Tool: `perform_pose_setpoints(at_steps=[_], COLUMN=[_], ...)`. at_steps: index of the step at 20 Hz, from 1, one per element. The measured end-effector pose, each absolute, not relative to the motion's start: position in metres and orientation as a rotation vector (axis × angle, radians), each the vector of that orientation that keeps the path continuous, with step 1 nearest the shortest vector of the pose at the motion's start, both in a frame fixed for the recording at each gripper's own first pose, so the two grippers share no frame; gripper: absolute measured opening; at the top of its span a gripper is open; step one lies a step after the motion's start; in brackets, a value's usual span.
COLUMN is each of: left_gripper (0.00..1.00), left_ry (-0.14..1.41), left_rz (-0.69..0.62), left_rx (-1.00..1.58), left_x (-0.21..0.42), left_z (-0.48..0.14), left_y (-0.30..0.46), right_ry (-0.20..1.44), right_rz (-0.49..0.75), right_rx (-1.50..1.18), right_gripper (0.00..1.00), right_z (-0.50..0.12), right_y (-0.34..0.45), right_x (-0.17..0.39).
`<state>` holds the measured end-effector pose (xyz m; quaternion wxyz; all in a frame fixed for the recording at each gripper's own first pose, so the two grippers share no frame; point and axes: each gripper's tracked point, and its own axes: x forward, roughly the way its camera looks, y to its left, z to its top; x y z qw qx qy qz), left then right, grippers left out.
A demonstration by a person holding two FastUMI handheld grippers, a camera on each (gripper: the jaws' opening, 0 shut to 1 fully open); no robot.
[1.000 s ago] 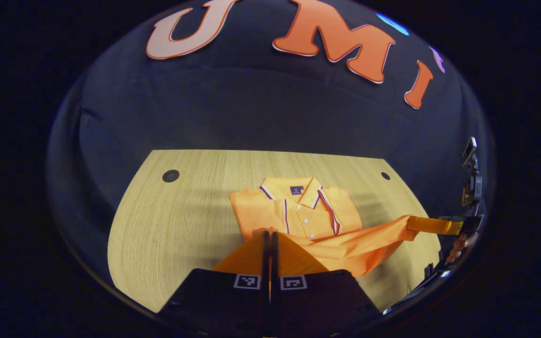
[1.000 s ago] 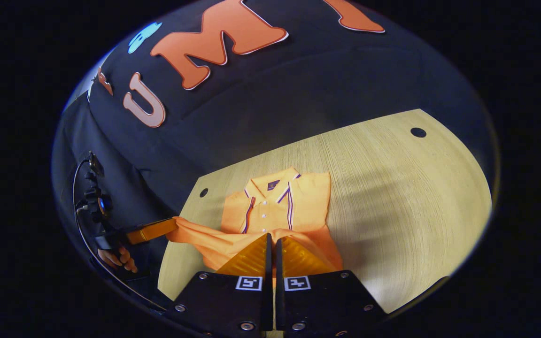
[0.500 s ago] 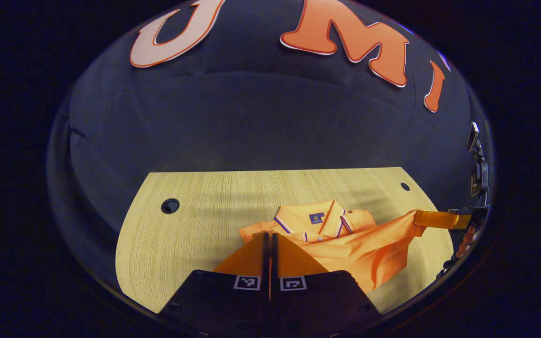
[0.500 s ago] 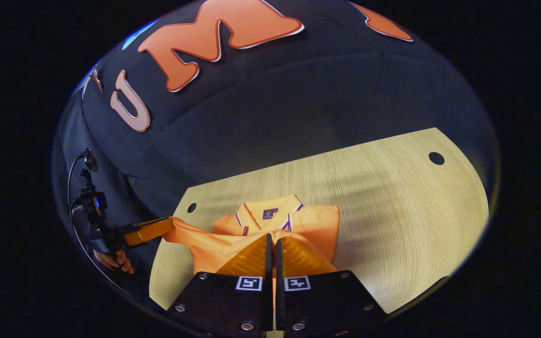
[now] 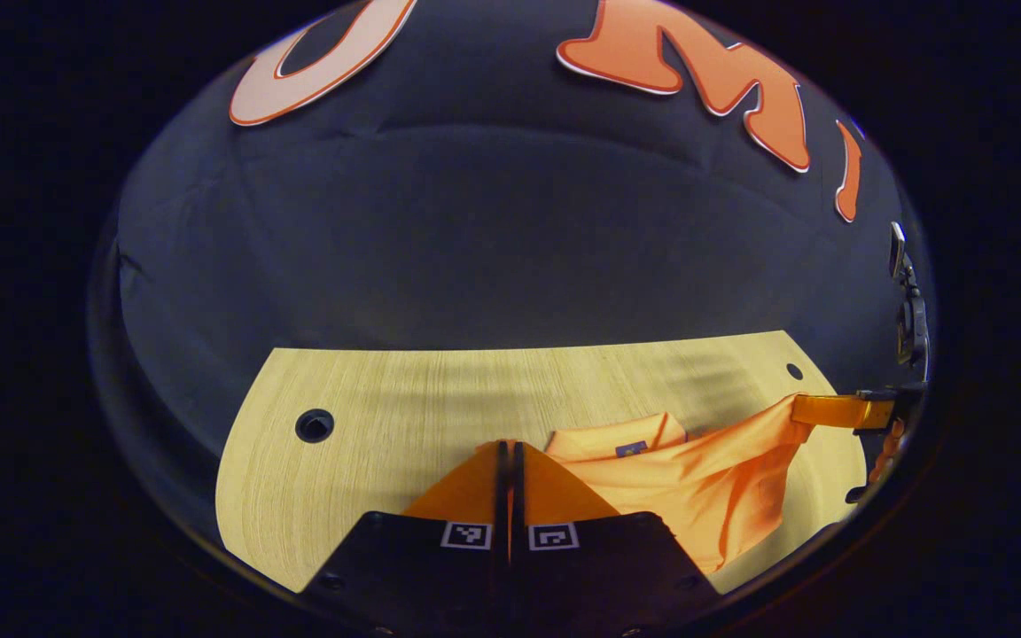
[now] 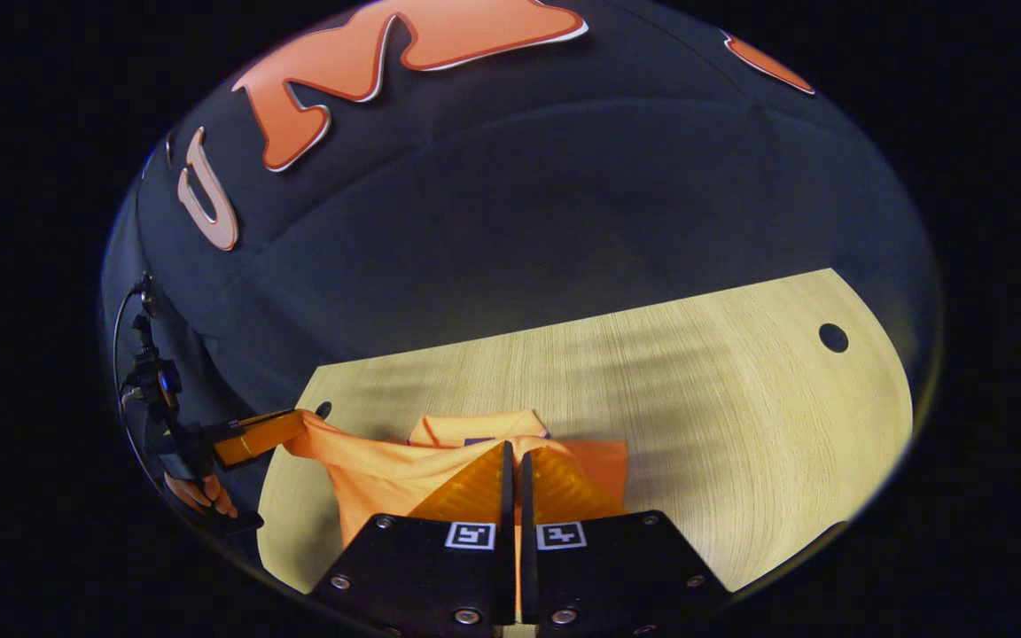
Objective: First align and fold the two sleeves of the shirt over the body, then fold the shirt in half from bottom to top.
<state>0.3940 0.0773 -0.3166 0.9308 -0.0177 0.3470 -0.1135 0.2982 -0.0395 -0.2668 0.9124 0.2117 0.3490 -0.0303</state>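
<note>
The orange shirt is on the light wood worktop, and I've got its bottom hem lifted off the surface by 2 corners. The hem stretches like a sagging sheet between my 2 grippers, with the fabric draping down in folds under it. Past the raised edge I can just see the collar and its small dark tag, lying flat on the worktop farther back; the rest of the body is hidden behind the hanging cloth.

In the left gripper view, the left gripper has its jaws clenched together with orange fabric pinched right at the tips. The right gripper shows up way off at the right edge, clamped on the other hem corner, with the hand holding it just behind.

In the right gripper view, same deal mirrored: the right gripper jaws are closed tight on the hem, shirt fabric spreading out to the left toward the left gripper, which pinches its corner near the worktop's left edge, hand below it.

Room-wise: lots of bare worktop beyond the collar, all the way back to the far edge where the black cloth wall begins. 1 round hole sits far right, another hole off to the left, both well apart from the shirt.
</note>
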Motion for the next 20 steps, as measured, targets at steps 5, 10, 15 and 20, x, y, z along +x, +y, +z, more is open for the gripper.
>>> perform_pose_setpoints(at_steps=[5, 10, 15, 20], left_gripper=[0.04, 0.81, 0.98, 0.98], left_ry=[0.754, 0.713, 0.621, 0.522], left_rz=[-0.189, -0.207, -0.186, -0.187], left_rx=[-0.064, -0.071, -0.058, -0.045], left_x=[0.407, 0.405, 0.392, 0.344], left_z=[-0.335, -0.318, -0.274, -0.224], left_y=[0.084, 0.078, 0.088, 0.099], right_ry=[0.789, 0.782, 0.681, 0.574], right_rz=[-0.148, -0.148, -0.142, -0.176], right_rx=[0.443, 0.431, 0.25, 0.184], right_gripper=[0.03, 0.5, 0.98, 0.99], right_z=[-0.298, -0.294, -0.252, -0.202], right_y=[-0.05, -0.045, -0.055, -0.071], right_x=[0.308, 0.312, 0.288, 0.235])
